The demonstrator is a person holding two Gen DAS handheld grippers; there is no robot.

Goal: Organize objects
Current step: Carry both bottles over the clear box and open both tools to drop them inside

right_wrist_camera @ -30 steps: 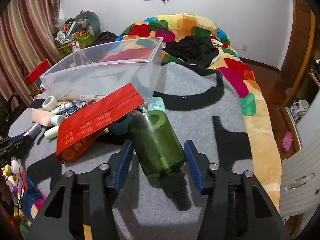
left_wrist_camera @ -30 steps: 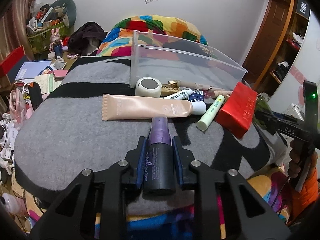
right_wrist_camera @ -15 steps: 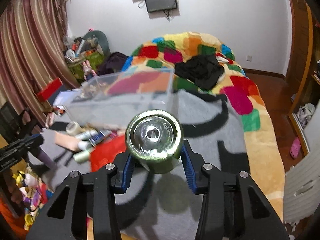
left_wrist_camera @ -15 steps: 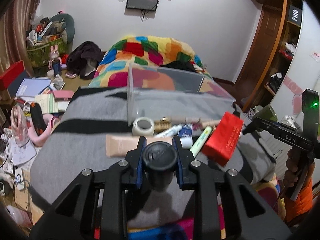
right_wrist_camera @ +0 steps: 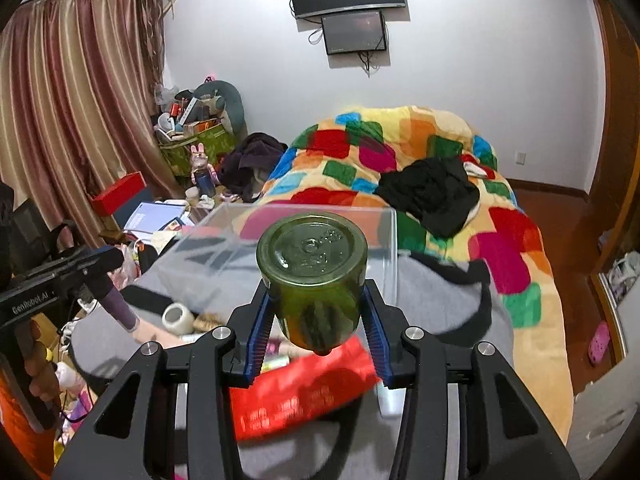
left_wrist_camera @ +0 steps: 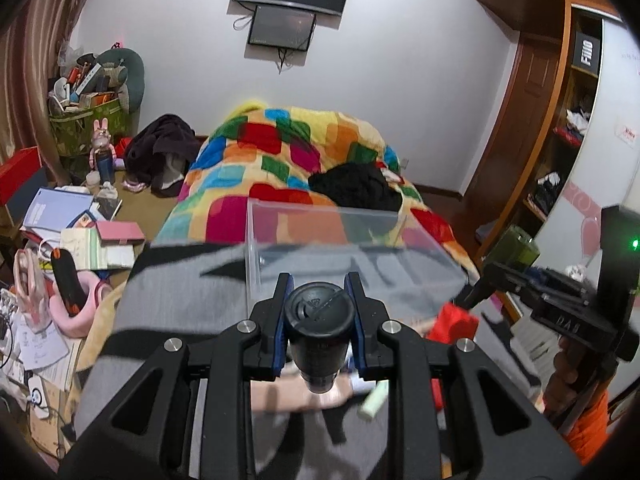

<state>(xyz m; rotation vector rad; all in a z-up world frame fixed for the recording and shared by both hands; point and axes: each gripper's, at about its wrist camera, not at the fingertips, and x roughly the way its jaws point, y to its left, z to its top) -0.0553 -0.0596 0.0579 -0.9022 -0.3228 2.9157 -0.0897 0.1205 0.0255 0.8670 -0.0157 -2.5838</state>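
A bed point(left_wrist_camera: 288, 148) with a patchwork quilt fills the middle of the room, and a grey and black blanket point(left_wrist_camera: 172, 300) covers its near end. On the blanket stands a clear bin point(left_wrist_camera: 320, 248), open at the top, with nothing visible inside.

Just in front of the bin lies a blurred row of toiletries. A red box point(right_wrist_camera: 304, 392) is the biggest of them, lying tilted at the right end of the row. A peach tube point(left_wrist_camera: 280, 396) lies flat beside it, a round white jar point(right_wrist_camera: 178, 319) sits near the bin's left corner, and a pale green stick point(left_wrist_camera: 376, 400) lies between the tube and the red box.

The right gripper point(right_wrist_camera: 318, 334) pinches a green bottle point(right_wrist_camera: 312, 276) by its sides, held above the red box with its flat base turned toward the camera. Both blue pads press on the glass.

The left gripper point(left_wrist_camera: 319, 326) pinches a dark bottle point(left_wrist_camera: 318, 332), its black end facing the camera. In the right view this bottle's purple end point(right_wrist_camera: 118, 308) points down toward the tube, clear of the blanket.

Both bottles hang in the air on the near side of the bin, neither inside it.
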